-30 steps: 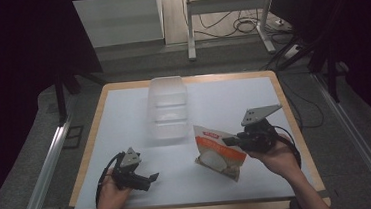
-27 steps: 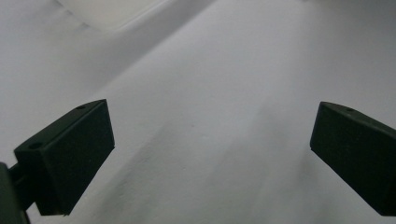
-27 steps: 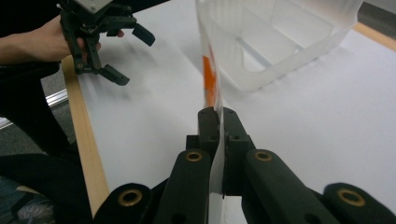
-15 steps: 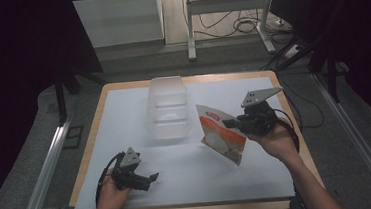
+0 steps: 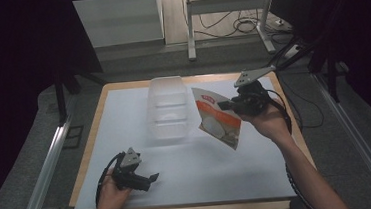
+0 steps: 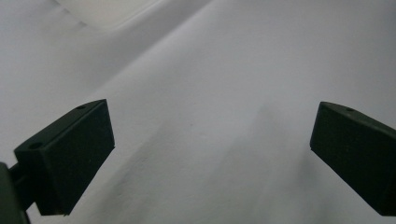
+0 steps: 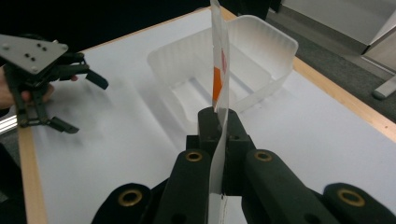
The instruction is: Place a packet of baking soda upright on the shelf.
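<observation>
At the near edge of the table [image 5: 123, 109], about seven o'clock in the high view, the left gripper [image 5: 147, 180] lies low over the white surface in the person's hand, jaws spread with nothing between them; the left gripper view confirms this, showing two black jaws well apart over bare tabletop. Farther in, at about two o'clock, the right gripper [image 5: 227, 104] is pressed together on the edge of a pouch [image 5: 218, 122], an orange-and-white printed bag that hangs clear of the table, tilted, just beside the right side of the tub [image 5: 166, 113]. The tub, a clear plastic container, stands at twelve o'clock near the far edge. Judged from this, the step in hand is the carry: the pouch is lifted and on its way toward the tub, not yet over it. The next move calls for bringing the pouch above the tub's open top, lowering it inside, then parting the jaws; the left gripper may be needed to steady the light tub. The right gripper view shows what the high view cannot: the pouch [image 7: 219, 70] pinched edge-on between the jaws, with the tub [image 7: 261, 51] directly beyond it and the left gripper [image 7: 70, 102] off at ten o'clock. The tub appears empty, though its translucent walls leave that uncertain. The high view alone gives the layout of both hands on the table.
</observation>
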### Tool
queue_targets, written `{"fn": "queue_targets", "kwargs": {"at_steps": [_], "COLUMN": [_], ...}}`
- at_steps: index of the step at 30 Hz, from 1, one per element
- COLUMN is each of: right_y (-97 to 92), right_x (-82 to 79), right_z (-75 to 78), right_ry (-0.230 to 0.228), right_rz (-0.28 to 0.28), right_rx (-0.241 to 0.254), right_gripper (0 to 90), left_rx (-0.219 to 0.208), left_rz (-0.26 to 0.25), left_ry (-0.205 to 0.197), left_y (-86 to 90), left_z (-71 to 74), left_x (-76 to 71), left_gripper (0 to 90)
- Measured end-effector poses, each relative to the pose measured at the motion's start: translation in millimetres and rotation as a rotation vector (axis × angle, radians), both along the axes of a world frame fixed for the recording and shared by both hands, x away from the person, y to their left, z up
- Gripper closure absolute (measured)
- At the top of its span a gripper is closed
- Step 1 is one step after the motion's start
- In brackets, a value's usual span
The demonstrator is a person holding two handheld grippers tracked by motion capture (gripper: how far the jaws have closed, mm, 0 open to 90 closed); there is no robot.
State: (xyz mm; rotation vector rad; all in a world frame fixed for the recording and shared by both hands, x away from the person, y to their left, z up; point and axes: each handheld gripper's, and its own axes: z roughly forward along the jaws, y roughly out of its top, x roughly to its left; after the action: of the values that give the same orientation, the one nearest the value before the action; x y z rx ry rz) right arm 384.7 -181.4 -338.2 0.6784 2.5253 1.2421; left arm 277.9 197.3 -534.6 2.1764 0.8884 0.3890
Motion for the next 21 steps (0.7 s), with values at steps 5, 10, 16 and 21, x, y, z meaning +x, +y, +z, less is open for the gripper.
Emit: {"fn": "queue_targets", "kwargs": {"at_steps": [5, 10, 16, 21], "right_y": [4.6, 14.8, 28.6, 39.6], "right_x": [15.3, 30.1, 47.9, 62.6], "right_z": [6.1, 12.2, 17.8, 24.6], "right_ry": [-0.001, -0.011, -0.026, -0.042], "right_rz": [-0.009, -0.018, -0.03, -0.034], "right_rx": [0.007, 0.0, -0.003, 0.001], "right_gripper": [89.0, 89.0, 89.0, 89.0], "left_rx": [-0.001, -0.002, -0.003, -0.005], "left_rz": [0.0, -0.001, -0.002, -0.004], "left_ry": [0.001, 0.001, 0.003, 0.004], "left_y": [0.3, 0.2, 0.3, 0.1], "left_z": [-0.2, -0.2, -0.3, -0.4], "left_x": [0.3, 0.2, 0.2, 0.2], "left_gripper": [0.0, 0.0, 0.0, 0.0]}}
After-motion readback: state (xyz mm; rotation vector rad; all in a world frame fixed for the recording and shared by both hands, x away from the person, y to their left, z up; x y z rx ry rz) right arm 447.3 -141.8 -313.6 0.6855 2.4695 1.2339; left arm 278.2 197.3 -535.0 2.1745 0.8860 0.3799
